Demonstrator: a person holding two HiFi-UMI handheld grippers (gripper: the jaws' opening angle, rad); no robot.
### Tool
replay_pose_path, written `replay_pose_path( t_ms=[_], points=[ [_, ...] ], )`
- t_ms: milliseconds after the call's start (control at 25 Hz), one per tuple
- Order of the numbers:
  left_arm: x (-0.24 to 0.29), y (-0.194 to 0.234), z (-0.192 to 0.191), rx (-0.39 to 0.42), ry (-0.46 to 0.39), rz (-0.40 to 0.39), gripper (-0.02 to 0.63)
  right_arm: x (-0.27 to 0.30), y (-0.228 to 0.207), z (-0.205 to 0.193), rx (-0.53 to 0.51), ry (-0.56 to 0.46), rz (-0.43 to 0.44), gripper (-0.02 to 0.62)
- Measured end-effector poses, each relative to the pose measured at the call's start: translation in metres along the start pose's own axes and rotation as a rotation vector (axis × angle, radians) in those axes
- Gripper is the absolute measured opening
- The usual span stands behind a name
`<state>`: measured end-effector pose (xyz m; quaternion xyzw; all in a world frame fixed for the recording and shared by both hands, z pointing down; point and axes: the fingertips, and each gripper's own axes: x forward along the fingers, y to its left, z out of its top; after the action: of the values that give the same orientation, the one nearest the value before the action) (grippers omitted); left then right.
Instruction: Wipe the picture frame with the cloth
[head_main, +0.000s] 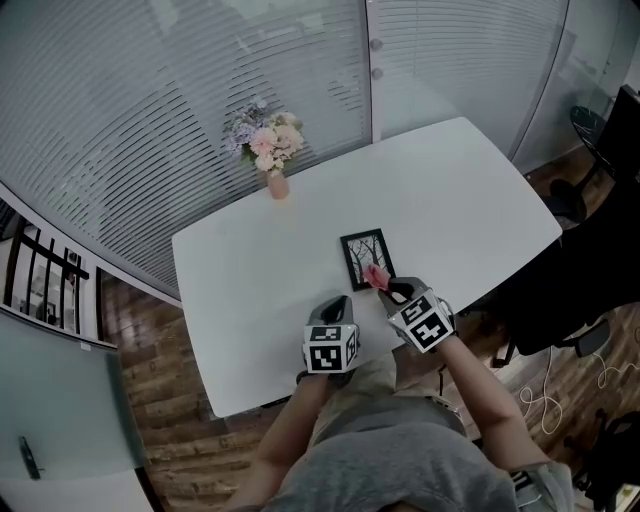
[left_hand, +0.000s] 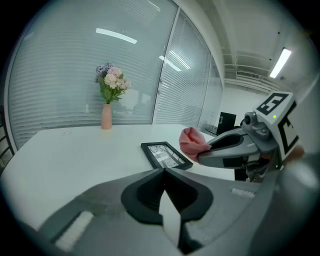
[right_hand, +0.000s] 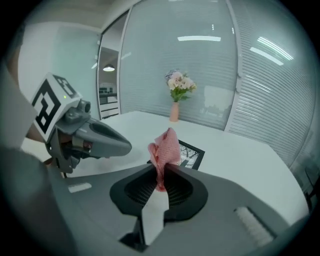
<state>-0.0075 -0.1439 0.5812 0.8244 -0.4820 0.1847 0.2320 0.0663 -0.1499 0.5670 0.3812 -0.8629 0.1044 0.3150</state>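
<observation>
A small black picture frame (head_main: 366, 257) lies flat on the white table (head_main: 250, 270), also seen in the left gripper view (left_hand: 165, 154) and the right gripper view (right_hand: 192, 153). My right gripper (head_main: 389, 288) is shut on a pink cloth (head_main: 376, 276), which stands up bunched from its jaws (right_hand: 166, 150) just above the frame's near edge. In the left gripper view the cloth (left_hand: 191, 142) sticks out of the right gripper's tip. My left gripper (head_main: 338, 306) is shut with nothing in it, a little to the left of the frame's near corner.
A pink vase of flowers (head_main: 270, 150) stands at the table's far edge by the blinds. Dark chairs (head_main: 570, 270) sit off the table's right end. My legs are at the near edge.
</observation>
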Motion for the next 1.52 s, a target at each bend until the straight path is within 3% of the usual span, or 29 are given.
replay_pose_path(
  t_ms=[200,440,880,1520],
  points=[
    [-0.032,-0.010,-0.013,-0.024,-0.013,-0.013,0.003,-0.030,0.023,0.004,0.156,-0.089,-0.007,0.043],
    [-0.069,-0.021,-0.027,-0.050,-0.033,-0.025,0.003,-0.061,0.056,0.002,0.221,-0.152,-0.037,0.043],
    [-0.126,-0.049,-0.040,-0.096,-0.086,-0.036,0.003,-0.102,0.097,-0.012,0.259,-0.201,-0.025,0.044],
    [-0.145,-0.060,-0.049,-0.090,-0.101,-0.035,0.003,-0.127,0.109,-0.014,0.254,-0.248,-0.038,0.038]
  ],
)
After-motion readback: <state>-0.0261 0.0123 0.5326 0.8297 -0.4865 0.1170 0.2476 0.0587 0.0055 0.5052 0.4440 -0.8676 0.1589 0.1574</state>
